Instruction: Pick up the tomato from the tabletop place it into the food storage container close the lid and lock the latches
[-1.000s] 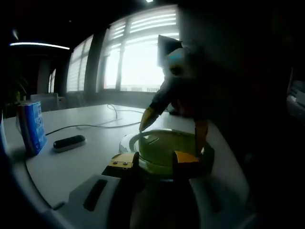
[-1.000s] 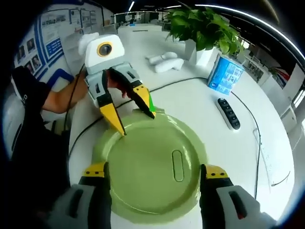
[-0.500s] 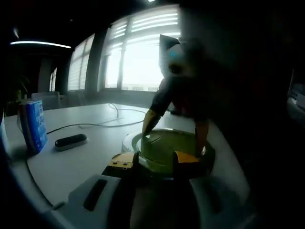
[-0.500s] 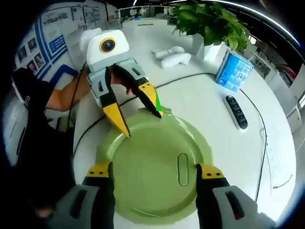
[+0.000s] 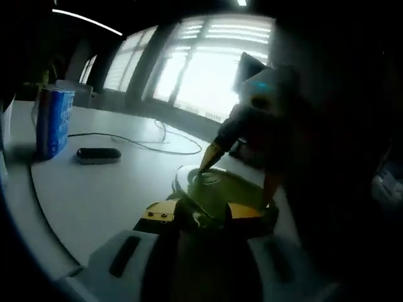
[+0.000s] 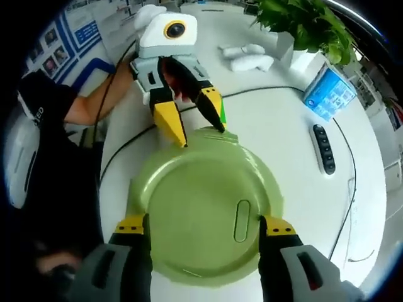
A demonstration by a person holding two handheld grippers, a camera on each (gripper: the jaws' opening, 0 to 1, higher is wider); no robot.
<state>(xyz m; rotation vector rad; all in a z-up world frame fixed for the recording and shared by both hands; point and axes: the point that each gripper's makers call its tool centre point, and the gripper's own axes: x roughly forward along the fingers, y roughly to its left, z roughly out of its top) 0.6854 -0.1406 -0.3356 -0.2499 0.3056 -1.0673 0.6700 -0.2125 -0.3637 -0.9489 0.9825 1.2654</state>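
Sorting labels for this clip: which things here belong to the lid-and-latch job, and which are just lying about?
Job:
green lid
left hand-held gripper, at the lid's far latch
right hand-held gripper, straddling the lid

Lying about:
remote control
blue carton
potted plant
cable

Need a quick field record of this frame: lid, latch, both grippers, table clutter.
lid: green lid closed on the container, tomato not visible
latch: green tab at the lid's far edge, between the left gripper's jaws
left gripper: jaws around the tab, contact unclear
right gripper: open, jaws straddling the lid's near edge
table: white; remote, blue carton, black cable, potted plant
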